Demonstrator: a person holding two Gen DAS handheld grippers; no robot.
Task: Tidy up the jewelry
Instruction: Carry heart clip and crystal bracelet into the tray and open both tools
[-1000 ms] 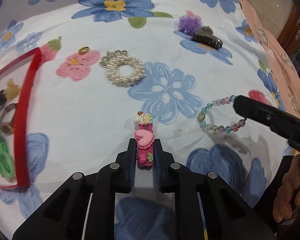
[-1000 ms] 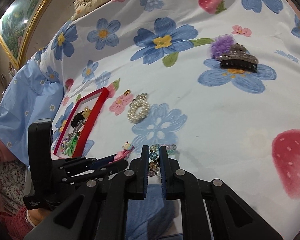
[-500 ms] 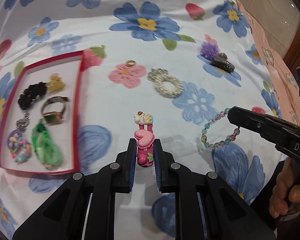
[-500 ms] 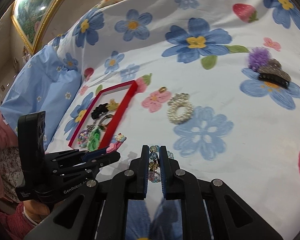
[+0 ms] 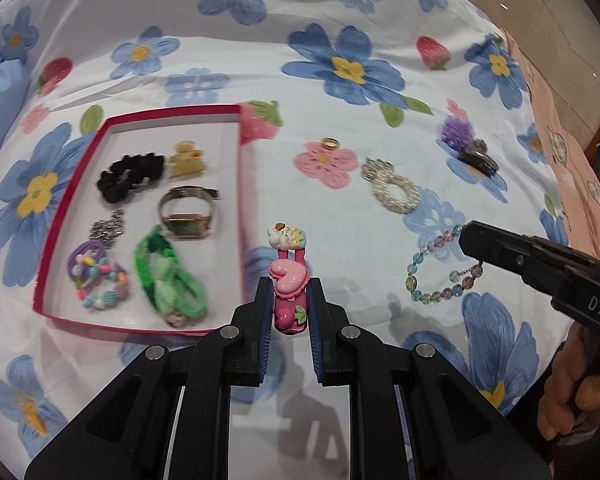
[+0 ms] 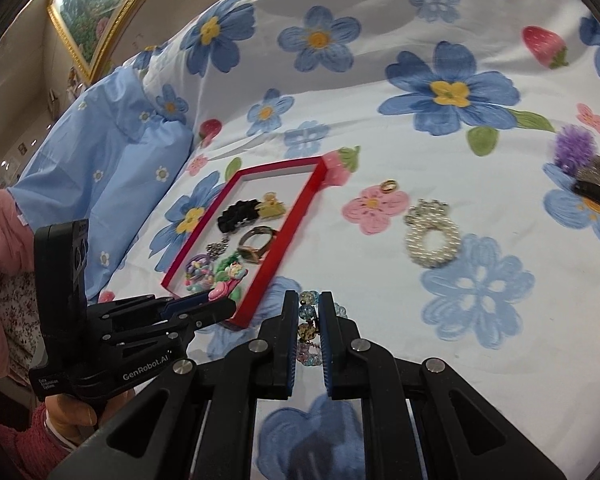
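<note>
hair clip: glossy plastic; bracelet: translucent beads; bedsheet: matt cloth

White sheet with blue flowers; red tray; pink clip; seemingly pastel beads.

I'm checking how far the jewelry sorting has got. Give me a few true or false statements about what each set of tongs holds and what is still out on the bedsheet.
1. The left tongs grip a pink heart hair clip. True.
2. The right tongs are empty. False: they are shut on a pastel beaded bracelet.
3. The pearl scrunchie lies inside the red tray. False: it lies on the floral bedsheet, outside the tray.
4. A square-faced wristwatch is in the tray. True.
5. A gold ring rests on a pink printed flower. True.
</note>
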